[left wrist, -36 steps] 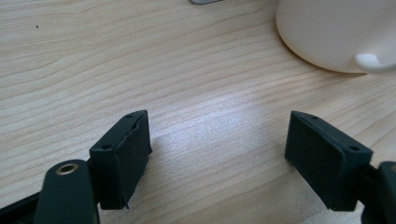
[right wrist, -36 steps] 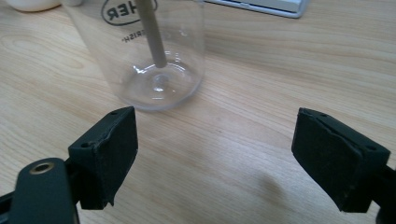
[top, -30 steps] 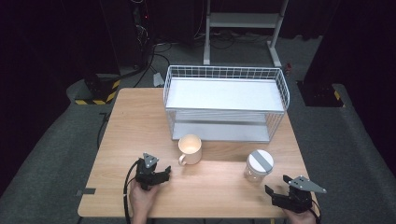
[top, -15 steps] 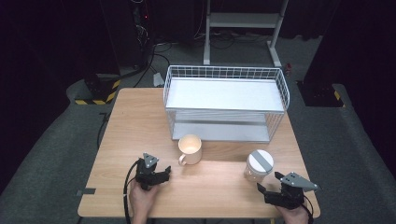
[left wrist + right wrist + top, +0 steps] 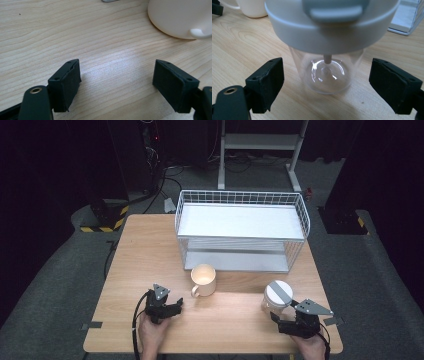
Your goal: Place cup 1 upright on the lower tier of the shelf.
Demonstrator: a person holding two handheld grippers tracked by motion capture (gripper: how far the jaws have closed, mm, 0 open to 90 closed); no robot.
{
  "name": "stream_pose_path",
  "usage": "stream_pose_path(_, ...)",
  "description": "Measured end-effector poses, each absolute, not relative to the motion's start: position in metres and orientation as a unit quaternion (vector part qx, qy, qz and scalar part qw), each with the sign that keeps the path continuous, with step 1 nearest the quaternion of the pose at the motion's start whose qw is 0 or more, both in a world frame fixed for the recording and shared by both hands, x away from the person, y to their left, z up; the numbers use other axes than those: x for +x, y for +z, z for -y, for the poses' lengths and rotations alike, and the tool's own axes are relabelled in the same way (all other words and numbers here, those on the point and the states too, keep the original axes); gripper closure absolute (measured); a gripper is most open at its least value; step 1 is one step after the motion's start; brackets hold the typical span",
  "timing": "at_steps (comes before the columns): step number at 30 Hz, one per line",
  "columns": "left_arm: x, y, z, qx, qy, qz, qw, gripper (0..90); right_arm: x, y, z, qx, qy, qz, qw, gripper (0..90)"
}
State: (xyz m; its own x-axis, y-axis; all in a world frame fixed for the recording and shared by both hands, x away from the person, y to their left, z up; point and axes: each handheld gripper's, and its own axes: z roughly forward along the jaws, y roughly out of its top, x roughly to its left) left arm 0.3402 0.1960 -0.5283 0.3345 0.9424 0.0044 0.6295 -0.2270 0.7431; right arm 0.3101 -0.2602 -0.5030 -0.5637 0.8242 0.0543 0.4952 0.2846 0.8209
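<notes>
Jar (image 5: 329, 50) at frame centre sits between your right gripper's (image 5: 325, 87) wide jaws, so ease in level and close below the lid (image 5: 332, 27).

Cream mug (image 5: 204, 279), clear jar (image 5: 276, 299) with white lid, white wire basket (image 5: 300, 212), black tongs (image 5: 276, 318).

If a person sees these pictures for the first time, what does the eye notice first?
Probably the white wire rack at the back of the table. Next, the clear jar with a white lid, standing just ahead of the open right tool. A cream mug stands near the open left tool.
</notes>
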Motion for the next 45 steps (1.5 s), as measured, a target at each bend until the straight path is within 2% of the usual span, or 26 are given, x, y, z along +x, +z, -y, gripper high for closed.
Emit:
stream_pose_path(27,0.340,-0.528,-0.196,0.747,0.236,-0.527,0.330,22.4,0.327,-0.502,0.248,0.409,0.424,-0.782,0.205,13.6)
stream_pose_path(45,0.340,-0.528,-0.196,0.746,0.236,-0.527,0.330,22.4,0.334,-0.500,0.244,0.404,0.433,-0.776,0.215,17.9)
